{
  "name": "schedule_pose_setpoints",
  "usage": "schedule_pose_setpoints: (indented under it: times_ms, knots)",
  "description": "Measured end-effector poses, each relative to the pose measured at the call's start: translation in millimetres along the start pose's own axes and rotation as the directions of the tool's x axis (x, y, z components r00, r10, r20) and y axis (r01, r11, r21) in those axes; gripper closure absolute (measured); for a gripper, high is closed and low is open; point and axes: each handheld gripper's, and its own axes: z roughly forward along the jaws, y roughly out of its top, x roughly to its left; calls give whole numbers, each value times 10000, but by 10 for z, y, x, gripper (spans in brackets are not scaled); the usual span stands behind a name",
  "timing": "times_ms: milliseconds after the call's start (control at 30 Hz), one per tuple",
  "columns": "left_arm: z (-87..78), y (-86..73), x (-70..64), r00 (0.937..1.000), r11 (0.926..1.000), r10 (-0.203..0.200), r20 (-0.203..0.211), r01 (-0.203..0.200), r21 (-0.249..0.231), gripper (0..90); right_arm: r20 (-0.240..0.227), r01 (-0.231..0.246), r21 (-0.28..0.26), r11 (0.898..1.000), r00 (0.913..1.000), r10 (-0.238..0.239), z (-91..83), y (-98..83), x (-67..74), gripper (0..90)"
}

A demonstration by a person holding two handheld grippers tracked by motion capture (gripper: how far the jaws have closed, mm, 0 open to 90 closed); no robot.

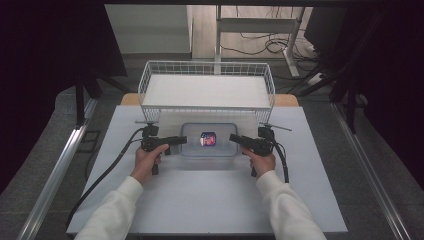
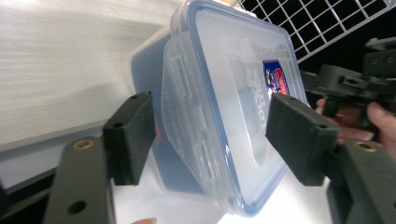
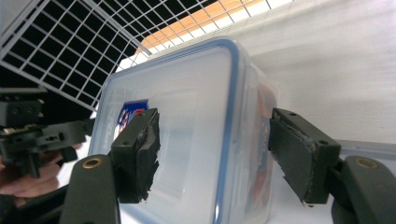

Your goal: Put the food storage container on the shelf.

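Wire basket [image 1: 207,67] (white) – rear of table [image 1: 200,200].

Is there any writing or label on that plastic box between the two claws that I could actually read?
Blue, red and white sticker on the clear box's lid: print too blurred to read.
Red mark on the box's side wall: unreadable.
No other text.
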Motion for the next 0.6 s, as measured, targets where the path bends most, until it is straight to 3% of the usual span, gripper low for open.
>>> schedule_pose_setpoints:
  times_ms: [67, 133, 267, 300, 333, 400, 433, 467, 500, 533, 567, 600]
  knots:
    - [-60, -29, -61, 9998, 9998, 91, -194, -94, -171, 304, 41, 325, 12, 9995, 9995, -325, -46, -9, 45, 332]
    - [-135, -65, -118, 9981, 9984, 555, -258, -558, -110, 303, 129, 748, 44, 9972, 9971, -748, -99, -22, 106, 331]
    - [-257, -148, -223, 9945, 9948, 1013, -284, -1016, -107, 300, 119, 1881, 170, 9820, 9820, -1884, -215, -64, 221, 340]
    - [-312, -188, -262, 9929, 9933, 1148, -307, -1152, -108, 300, 119, 1881, 170, 9820, 9820, -1884, -215, -64, 221, 340]
    - [-387, -254, -311, 9904, 9909, 1333, -362, -1339, -156, 297, -14, 2435, 88, 9699, 9699, -2435, -293, -112, 262, 349]
    - [-457, -335, -357, 9863, 9874, 1578, -478, -1583, -52, 298, 10, 2805, 216, 9596, 9598, -2806, -343, -150, 287, 363]
    - [-457, -335, -357, 9863, 9874, 1578, -478, -1583, -52, 297, 10, 2805, 216, 9596, 9598, -2806, -343, -150, 287, 363]
    - [-515, -415, -399, 9822, 9834, 1813, -491, -1811, 81, 295, 31, 3296, 324, 9435, 9440, -3299, -406, -202, 319, 397]
    - [-515, -415, -399, 9822, 9834, 1813, -491, -1811, 81, 295, 14, 3457, 343, 9377, 9383, -3459, -428, -222, 331, 406]
    - [-570, -490, -442, 9746, 9769, 2132, -683, -2119, 258, 292, 57, 3673, 395, 9293, 9299, -3678, -463, -260, 354, 422]
    - [-570, -490, -442, 9746, 9769, 2132, -683, -2119, 258, 286, 57, 3673, 395, 9293, 9299, -3678, -463, -260, 354, 422]
    - [-613, -537, -488, 9643, 9685, 2486, -911, -2462, 370, 286, 65, 3835, 450, 9224, 9232, -3842, -483, -284, 366, 433]
